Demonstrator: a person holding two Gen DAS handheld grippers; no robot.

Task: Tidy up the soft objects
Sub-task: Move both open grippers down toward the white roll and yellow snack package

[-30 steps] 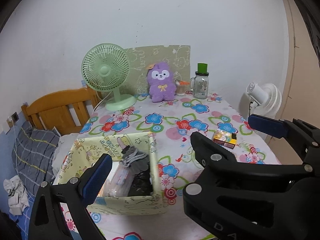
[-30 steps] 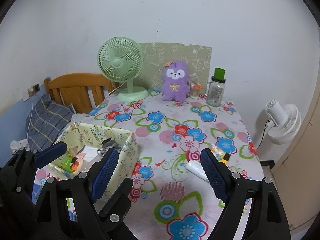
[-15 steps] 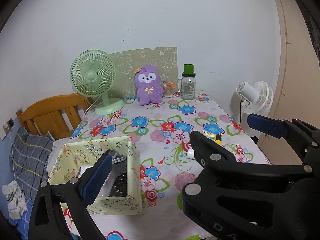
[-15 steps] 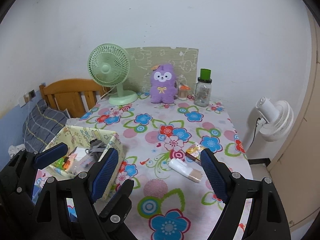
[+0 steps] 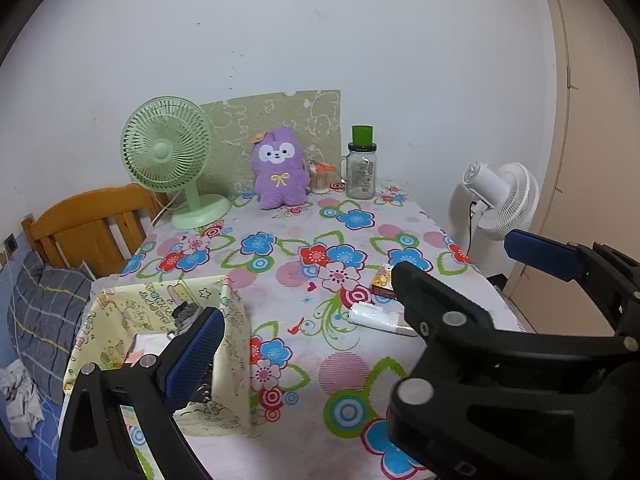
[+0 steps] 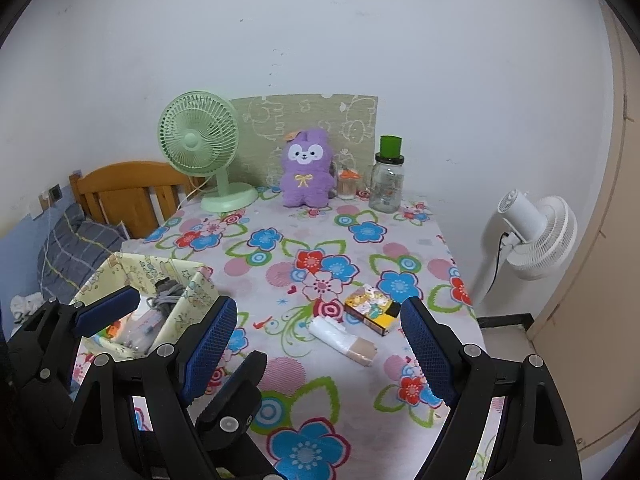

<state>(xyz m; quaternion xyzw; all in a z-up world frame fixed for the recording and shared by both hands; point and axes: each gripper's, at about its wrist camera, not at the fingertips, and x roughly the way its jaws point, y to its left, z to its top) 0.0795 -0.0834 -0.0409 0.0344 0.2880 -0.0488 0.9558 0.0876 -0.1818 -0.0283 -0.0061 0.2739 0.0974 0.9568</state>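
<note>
A purple plush toy [image 5: 280, 176] [image 6: 306, 174] sits upright at the back of the flowered table, against a green patterned board. At the front left stands a pale yellow fabric box [image 5: 232, 320] [image 6: 192, 280] holding a grey bundle and plastic packets. On the cloth lies a white soft packet [image 6: 344, 340] beside a small yellow-and-black box [image 6: 372, 308]. My right gripper [image 6: 318, 306] hangs open over the front of the table, near the packet, with nothing between its pads. My left gripper [image 5: 320, 320] is open beside the fabric box; the right gripper's black finger hides its right finger.
A green desk fan [image 5: 172, 160] and a glass jar with a green lid [image 5: 360, 172] flank the plush. A white floor fan [image 5: 500, 200] stands off the table's right edge. A wooden headboard [image 5: 88, 224] and checked bedding lie to the left.
Both grippers have drawn back from the table and shifted right, so the white packet and small box came into view. The jaws stand as wide as before.
</note>
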